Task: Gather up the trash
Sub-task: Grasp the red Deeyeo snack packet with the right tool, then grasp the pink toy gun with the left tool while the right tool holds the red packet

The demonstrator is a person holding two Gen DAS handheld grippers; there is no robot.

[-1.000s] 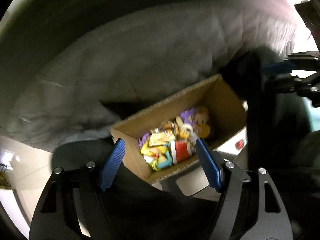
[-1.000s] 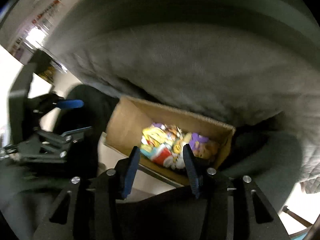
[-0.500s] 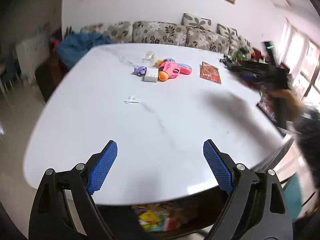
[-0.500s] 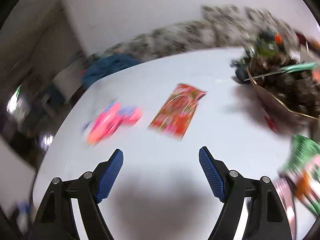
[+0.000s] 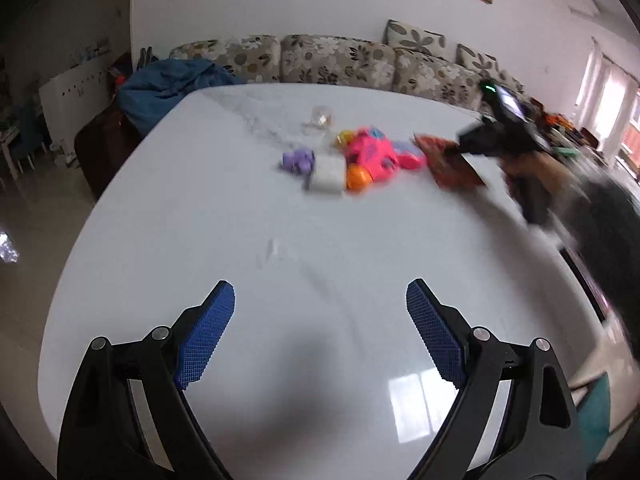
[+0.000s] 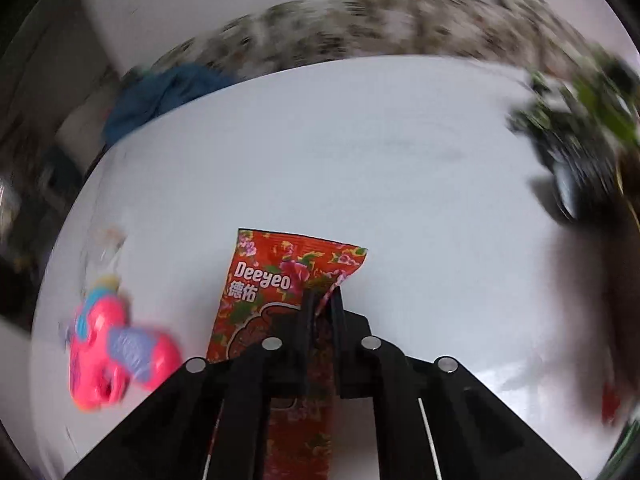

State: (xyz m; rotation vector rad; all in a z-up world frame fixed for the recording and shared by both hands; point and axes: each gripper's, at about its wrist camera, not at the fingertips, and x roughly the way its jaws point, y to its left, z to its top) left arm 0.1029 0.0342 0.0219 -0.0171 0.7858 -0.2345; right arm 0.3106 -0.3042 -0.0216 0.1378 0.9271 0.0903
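Fingers of our right gripper pinch the red wrapper on the white table. Our left gripper hangs wide open; the pink toy, maybe a gun, looks blurry.

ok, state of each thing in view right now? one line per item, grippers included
left gripper: open, empty, above the white table.
right gripper: shut on the red wrapper.
red wrapper: flat on the table, pinched at its right edge.
pink toy: lying on the table, untouched.
purple toy: on the table, beside the white block.
white block: on the table, untouched.
small clear scrap: loose on the table.
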